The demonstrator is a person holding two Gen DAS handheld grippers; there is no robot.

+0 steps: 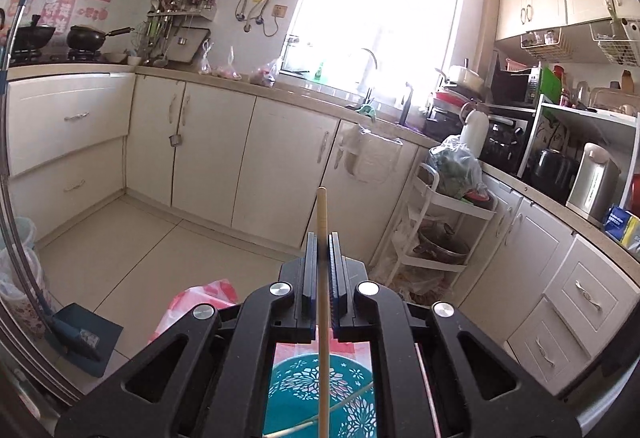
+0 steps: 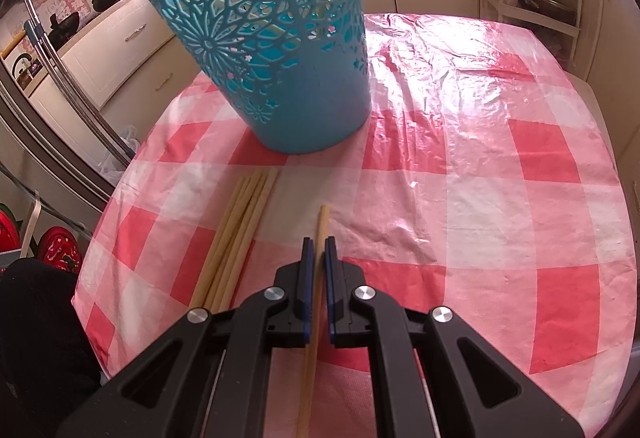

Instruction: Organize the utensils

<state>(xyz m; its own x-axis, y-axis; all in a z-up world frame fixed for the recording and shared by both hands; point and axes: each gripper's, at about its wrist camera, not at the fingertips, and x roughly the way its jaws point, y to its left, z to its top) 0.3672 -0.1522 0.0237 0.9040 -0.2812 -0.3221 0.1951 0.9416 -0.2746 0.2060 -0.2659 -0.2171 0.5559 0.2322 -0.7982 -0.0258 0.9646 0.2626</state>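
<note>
My left gripper (image 1: 322,238) is shut on a pale wooden chopstick (image 1: 322,222), held high and pointing out across the kitchen. Below it, through the gripper frame, shows the open mouth of the teal cut-out basket (image 1: 292,382) with thin sticks lying inside. In the right wrist view the same teal basket (image 2: 288,78) stands upright on the red-and-white checked tablecloth (image 2: 480,178). My right gripper (image 2: 319,240) is shut on another chopstick (image 2: 322,222), low over the cloth. Several loose chopsticks (image 2: 240,230) lie in a bundle just left of it, in front of the basket.
A dark sleeve (image 2: 36,318) shows at the table's left edge. Beside the table stand a white tiered trolley (image 1: 440,234) with pots, cream kitchen cabinets (image 1: 200,142), a blue dustpan (image 1: 86,334) on the floor and a steel fridge edge (image 2: 60,110).
</note>
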